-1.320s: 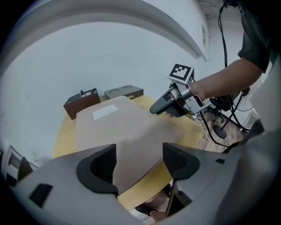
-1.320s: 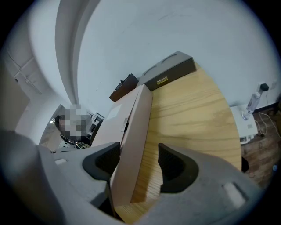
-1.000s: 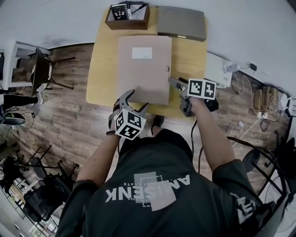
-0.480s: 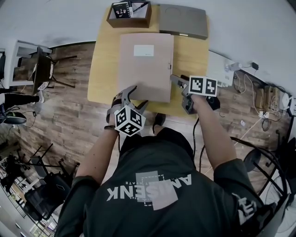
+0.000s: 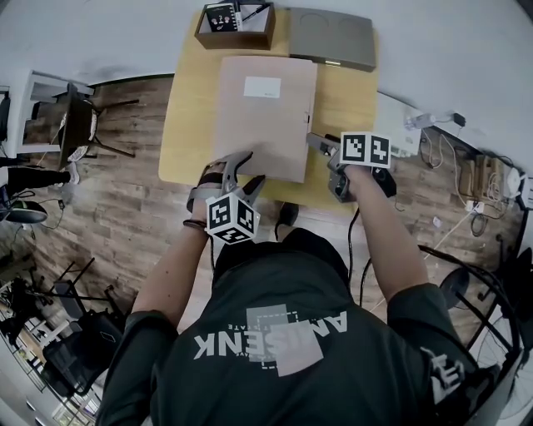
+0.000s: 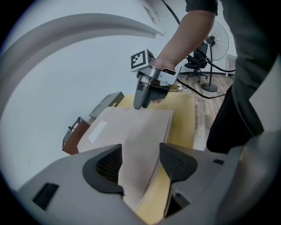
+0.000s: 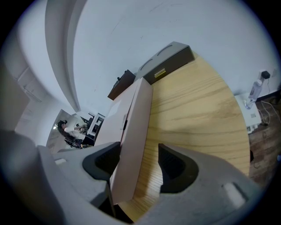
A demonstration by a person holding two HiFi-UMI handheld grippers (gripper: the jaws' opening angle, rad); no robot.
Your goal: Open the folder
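Note:
A tan folder [image 5: 266, 116] with a white label lies shut on the wooden table [image 5: 350, 108]. My left gripper [image 5: 239, 170] is at its near left corner. In the left gripper view that corner [image 6: 140, 145] runs between the pads [image 6: 109, 165]; the jaws have just been closing, and a gap still shows at the right pad. My right gripper [image 5: 321, 146] is at the folder's right side by the clasp. In the right gripper view the folder's edge [image 7: 134, 145] stands between the open jaws, with bare wood showing before the right pad [image 7: 173, 169].
A brown wooden box [image 5: 236, 25] with small items sits at the table's back left, with a flat grey case [image 5: 331, 37] beside it at the back right. A white unit with cables [image 5: 400, 125] stands right of the table. A chair [image 5: 75, 125] is off to the left.
My left gripper has rolled about its own axis and its jaws have narrowed slightly at the folder's corner. The right gripper has stayed put.

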